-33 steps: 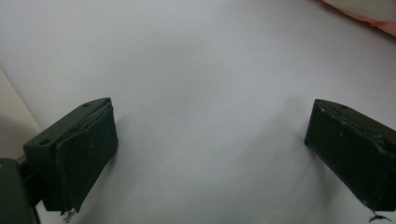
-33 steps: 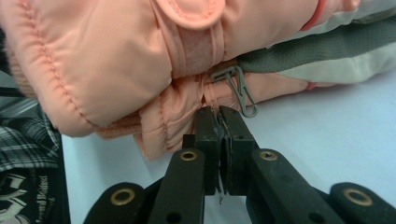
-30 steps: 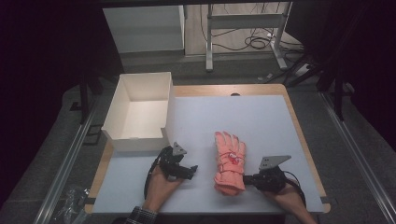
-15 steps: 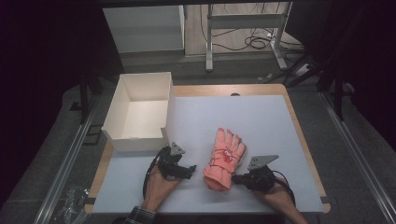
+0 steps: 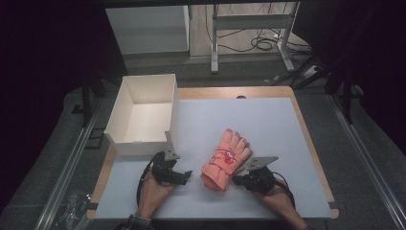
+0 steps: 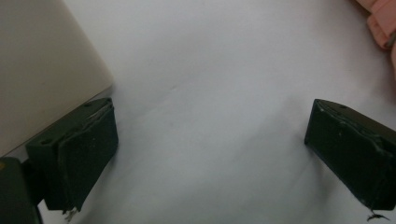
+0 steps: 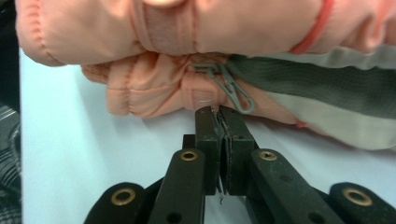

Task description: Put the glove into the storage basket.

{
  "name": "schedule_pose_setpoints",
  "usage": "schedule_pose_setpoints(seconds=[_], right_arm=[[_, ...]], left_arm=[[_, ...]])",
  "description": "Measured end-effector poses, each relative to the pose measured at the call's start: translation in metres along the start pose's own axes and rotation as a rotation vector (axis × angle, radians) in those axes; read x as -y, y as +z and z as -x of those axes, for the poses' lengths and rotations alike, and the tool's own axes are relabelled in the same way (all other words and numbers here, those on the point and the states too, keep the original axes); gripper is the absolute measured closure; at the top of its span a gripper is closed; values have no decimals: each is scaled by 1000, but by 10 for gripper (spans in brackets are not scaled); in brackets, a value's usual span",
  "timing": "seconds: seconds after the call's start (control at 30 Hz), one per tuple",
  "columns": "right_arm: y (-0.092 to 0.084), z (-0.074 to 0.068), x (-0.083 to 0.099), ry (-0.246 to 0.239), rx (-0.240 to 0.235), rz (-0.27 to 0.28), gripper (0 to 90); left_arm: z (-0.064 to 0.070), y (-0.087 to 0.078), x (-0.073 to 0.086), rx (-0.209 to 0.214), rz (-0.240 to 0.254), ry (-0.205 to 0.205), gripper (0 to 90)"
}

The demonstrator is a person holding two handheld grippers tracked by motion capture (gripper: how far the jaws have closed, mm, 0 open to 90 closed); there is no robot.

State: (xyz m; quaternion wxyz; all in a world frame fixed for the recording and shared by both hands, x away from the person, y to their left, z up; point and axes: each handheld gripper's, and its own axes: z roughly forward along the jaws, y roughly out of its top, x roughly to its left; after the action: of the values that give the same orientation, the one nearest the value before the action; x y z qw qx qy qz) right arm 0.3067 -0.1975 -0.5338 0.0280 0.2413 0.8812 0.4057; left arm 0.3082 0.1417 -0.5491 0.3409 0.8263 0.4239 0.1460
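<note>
**Gloves at the near edge, right jaws together at the cuff**

Your right gripper (image 5: 238, 179) sits at the near right of the white table mat (image 5: 268, 120), its tip against the cuff end of the pink gloves (image 5: 225, 160). In the right gripper view its two black jaws stand pressed together, tips meeting right at the lower glove's edge (image 7: 154, 93), just beside a small grey clip (image 7: 229, 84) on the cuff. You cannot tell from that view whether any fabric or loop is pinched between the tips; nothing thick is in there.

The gloves lie as a stacked pair, one on top of the other, fingers pointing away from you and slightly right, cuffs toward you. They rest on the mat between your two hands, closer to the right one. A grey and pale panel (image 7: 322, 93) shows on the underside of the upper glove.

Your left gripper (image 5: 186, 175) lies low over the mat at the near left, just in front of the white box (image 5: 143, 112). Its jaws are wide apart with bare mat between them (image 6: 210, 140). The box wall (image 6: 42, 65) stands just beside one jaw; a pink corner of the gloves (image 6: 380, 21) shows beyond the other, apart from it.

The box is open-topped and stands at the mat's left edge, well apart from the gloves.
</note>
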Motion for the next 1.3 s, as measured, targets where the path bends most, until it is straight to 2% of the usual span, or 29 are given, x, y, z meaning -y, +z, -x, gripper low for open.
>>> schedule_pose_setpoints(seconds=[0.3, 0.83, 1.1, 1.3], right_arm=[[10, 4, -9, 21, 25, 7, 872], [26, 10, -24, 2, 69, 11, 886], [24, 7, -23, -8, 78, 7, 876], [10, 10, -17, -5, 105, 18, 839]], left_arm=[[-1, 1, 0, 5, -2, 16, 20], [-2, -1, 2, 11, -1, 25, 29], [-2, -1, 2, 11, 2, 24, 27], [-2, -1, 2, 11, 3, 20, 27]])
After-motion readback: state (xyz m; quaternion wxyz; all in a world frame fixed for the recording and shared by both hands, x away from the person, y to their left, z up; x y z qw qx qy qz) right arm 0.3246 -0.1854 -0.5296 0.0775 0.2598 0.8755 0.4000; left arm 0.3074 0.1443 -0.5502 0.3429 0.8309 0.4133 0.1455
